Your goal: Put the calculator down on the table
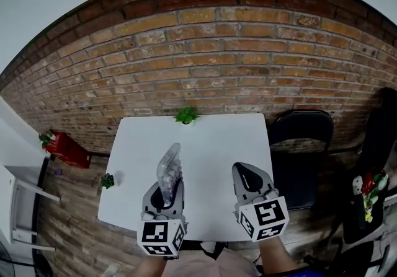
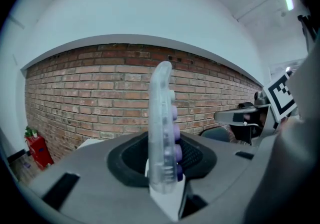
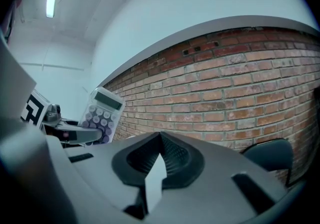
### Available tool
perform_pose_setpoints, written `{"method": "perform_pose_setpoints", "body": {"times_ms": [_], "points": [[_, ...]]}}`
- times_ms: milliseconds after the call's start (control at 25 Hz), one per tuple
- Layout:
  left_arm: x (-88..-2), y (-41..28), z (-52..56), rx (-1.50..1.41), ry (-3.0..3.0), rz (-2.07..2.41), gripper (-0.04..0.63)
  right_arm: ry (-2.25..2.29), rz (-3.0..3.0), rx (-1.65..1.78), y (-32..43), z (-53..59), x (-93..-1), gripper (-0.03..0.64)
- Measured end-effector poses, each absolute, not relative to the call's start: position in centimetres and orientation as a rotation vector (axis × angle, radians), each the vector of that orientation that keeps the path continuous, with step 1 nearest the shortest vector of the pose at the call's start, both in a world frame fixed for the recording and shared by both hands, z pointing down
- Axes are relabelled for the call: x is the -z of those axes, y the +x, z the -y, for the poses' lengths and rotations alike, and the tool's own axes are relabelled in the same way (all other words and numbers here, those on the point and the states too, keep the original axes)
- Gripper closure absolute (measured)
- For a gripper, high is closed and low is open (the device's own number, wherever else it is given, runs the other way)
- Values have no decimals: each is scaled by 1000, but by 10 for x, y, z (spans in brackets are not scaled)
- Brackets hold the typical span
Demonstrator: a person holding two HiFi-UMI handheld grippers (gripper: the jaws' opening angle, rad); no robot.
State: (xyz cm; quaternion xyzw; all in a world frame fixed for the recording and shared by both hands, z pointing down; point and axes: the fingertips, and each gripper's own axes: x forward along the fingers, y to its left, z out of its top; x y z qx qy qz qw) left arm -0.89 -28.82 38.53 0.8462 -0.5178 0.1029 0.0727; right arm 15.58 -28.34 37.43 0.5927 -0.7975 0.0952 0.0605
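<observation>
The calculator (image 1: 169,169) is a clear, pale one with purple keys. It stands on edge, pointing up and away, with my left gripper (image 1: 169,188) shut on its lower end above the near part of the white table (image 1: 211,139). In the left gripper view the calculator (image 2: 162,128) rises edge-on from between the black pads (image 2: 192,155). My right gripper (image 1: 249,175) hovers beside it over the table's near right, shut with nothing held. The right gripper view shows its jaws (image 3: 160,140) meeting in a line, and the calculator (image 3: 102,113) at the left.
A small green plant (image 1: 186,114) stands at the table's far edge by the brick wall. A black chair (image 1: 301,139) is right of the table. On the floor at the left are a red object (image 1: 65,149), a small plant (image 1: 107,180) and a white shelf (image 1: 22,207).
</observation>
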Motion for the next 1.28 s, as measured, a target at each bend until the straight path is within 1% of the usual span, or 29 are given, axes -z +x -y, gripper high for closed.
{"method": "perform_pose_setpoints", "body": {"times_ms": [640,960,1280], "points": [[-506,-48,340,-539,2372,1356,462,1759,2261,-436,118,328,-428,614],[-577,-62,335,-638,2249,1211,462,1766,2168,-512,107,328,-459,615],[-615,-60,329,-715,2169,1088,462,1804,2114,-529,114,323,-467,614]]}}
